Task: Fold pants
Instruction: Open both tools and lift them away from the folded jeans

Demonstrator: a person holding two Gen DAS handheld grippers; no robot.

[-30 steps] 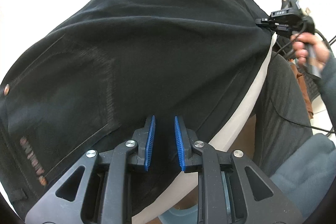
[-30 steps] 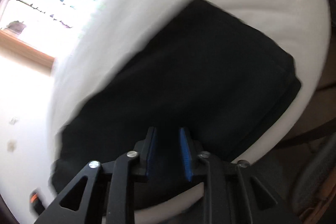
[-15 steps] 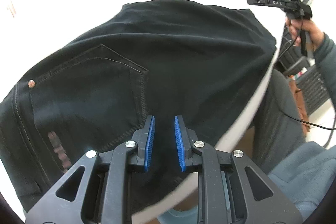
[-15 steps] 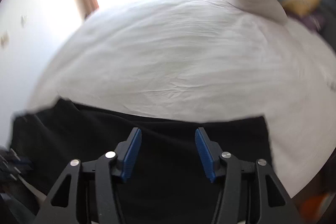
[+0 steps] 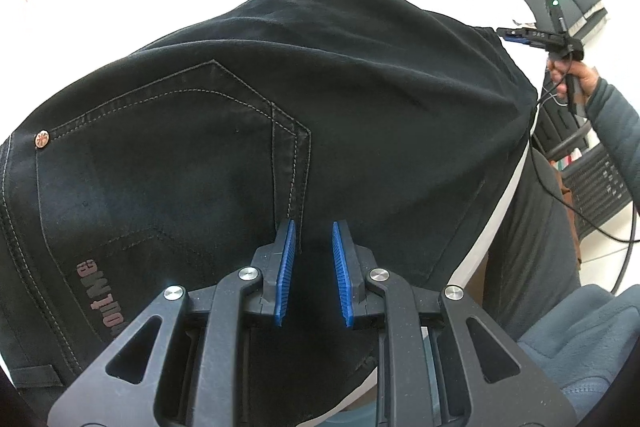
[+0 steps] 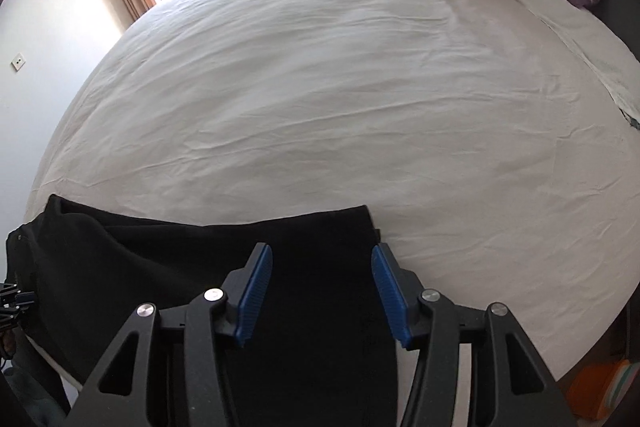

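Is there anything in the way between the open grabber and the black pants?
Nothing visible. The right hand-held gripper hangs open directly over the black pants on the white bed, with no object between.

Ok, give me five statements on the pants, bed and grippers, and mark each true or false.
1. The pants are black. True.
2. The right gripper is clamped on the pants. False: its jaws stand wide apart with nothing between them.
3. A back pocket with pale stitching faces up. True.
4. The pants lie in the middle of the bed. False: they lie at its near edge.
5. The left gripper has its jaws pressed together. False: a gap shows between them, with cloth seen beyond it.
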